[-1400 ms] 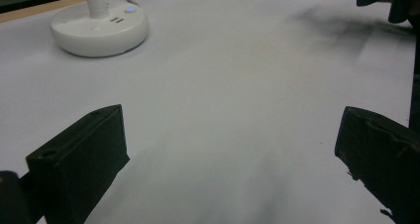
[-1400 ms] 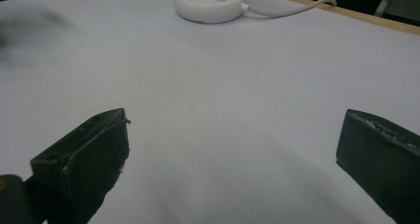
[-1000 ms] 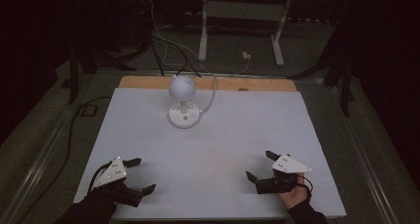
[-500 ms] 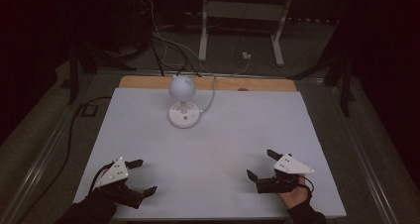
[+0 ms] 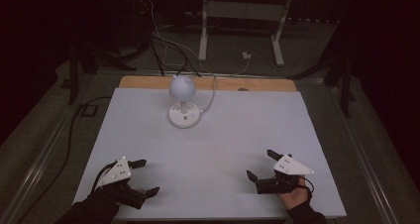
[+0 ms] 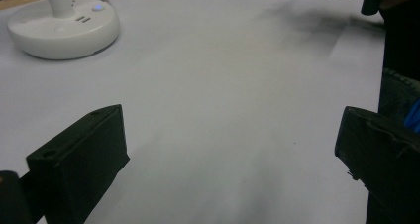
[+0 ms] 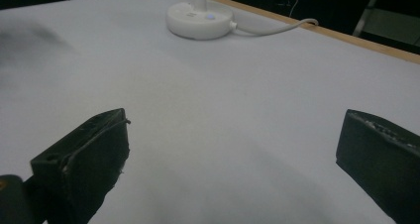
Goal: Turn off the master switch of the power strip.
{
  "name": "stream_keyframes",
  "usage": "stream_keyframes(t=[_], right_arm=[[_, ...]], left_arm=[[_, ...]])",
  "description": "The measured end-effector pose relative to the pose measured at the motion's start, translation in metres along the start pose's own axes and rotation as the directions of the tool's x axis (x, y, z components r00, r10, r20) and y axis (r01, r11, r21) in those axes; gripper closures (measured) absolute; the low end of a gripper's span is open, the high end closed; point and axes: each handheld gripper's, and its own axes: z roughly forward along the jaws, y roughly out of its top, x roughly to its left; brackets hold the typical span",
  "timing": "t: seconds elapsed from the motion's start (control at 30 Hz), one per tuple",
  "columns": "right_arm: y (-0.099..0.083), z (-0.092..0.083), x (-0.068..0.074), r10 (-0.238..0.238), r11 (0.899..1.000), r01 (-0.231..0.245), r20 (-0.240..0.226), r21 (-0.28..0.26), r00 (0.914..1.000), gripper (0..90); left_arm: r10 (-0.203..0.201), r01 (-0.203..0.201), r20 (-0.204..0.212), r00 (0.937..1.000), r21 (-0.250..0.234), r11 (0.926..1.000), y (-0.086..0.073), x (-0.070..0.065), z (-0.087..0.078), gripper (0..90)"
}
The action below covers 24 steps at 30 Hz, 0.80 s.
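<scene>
Resting near front edge of surface [image 5: 148, 115]: left hand-held gripper [image 5: 142, 176] and right hand-held gripper [image 5: 258, 166], jaws wide, empty. Lamp [image 5: 183, 103] well apart; likely approach base slowly, jaws level.

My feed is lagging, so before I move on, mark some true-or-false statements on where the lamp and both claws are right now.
1. The left claw is open and holds nothing. True.
2. The right claw is shut on the lamp's cord. False: it is open and empty, near the table's front edge.
3. The lamp stands near the far edge of the table. True.
4. The lamp lies tipped on its side. False: it stands upright on its round base.
5. A white cord runs from the lamp's base off the far edge. True.
</scene>
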Motion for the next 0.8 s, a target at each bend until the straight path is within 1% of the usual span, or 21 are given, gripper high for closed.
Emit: stream_keyframes(t=[0.3, 0.4, 0.47, 0.67, 0.8], right_arm=[[0.000, -0.001, 0.000, 0.008, 1.000, -0.008, -0.002, -0.010, 1.0000, 0.0], [0.000, -0.001, 0.000, 0.007, 1.000, -0.007, 0.000, -0.008, 1.0000, 0.0], [0.000, -0.001, 0.000, 0.011, 1.000, -0.011, 0.001, -0.008, 0.9999, 0.0], [0.000, -0.001, 0.000, 0.012, 1.000, -0.012, 0.003, -0.013, 0.9999, 0.0], [0.000, -0.001, 0.000, 0.017, 1.000, -0.017, 0.000, -0.018, 0.9999, 0.0]], left_arm=[[0.001, -0.001, 0.007, 1.0000, -0.007, 1.0000, 0.009, 0.000, 0.000, 0.4], [-0.006, 0.007, 0.014, 0.9999, -0.020, 0.9998, 0.012, 0.002, -0.001, 0.4], [-0.010, 0.010, 0.009, 0.9999, -0.023, 0.9997, 0.015, 0.003, -0.001, 0.4], [-0.007, 0.007, 0.014, 0.9999, -0.034, 0.9994, 0.026, 0.008, -0.001, 0.4], [0.002, -0.001, 0.016, 0.9999, -0.029, 0.9996, 0.034, 0.011, 0.002, 0.4]])
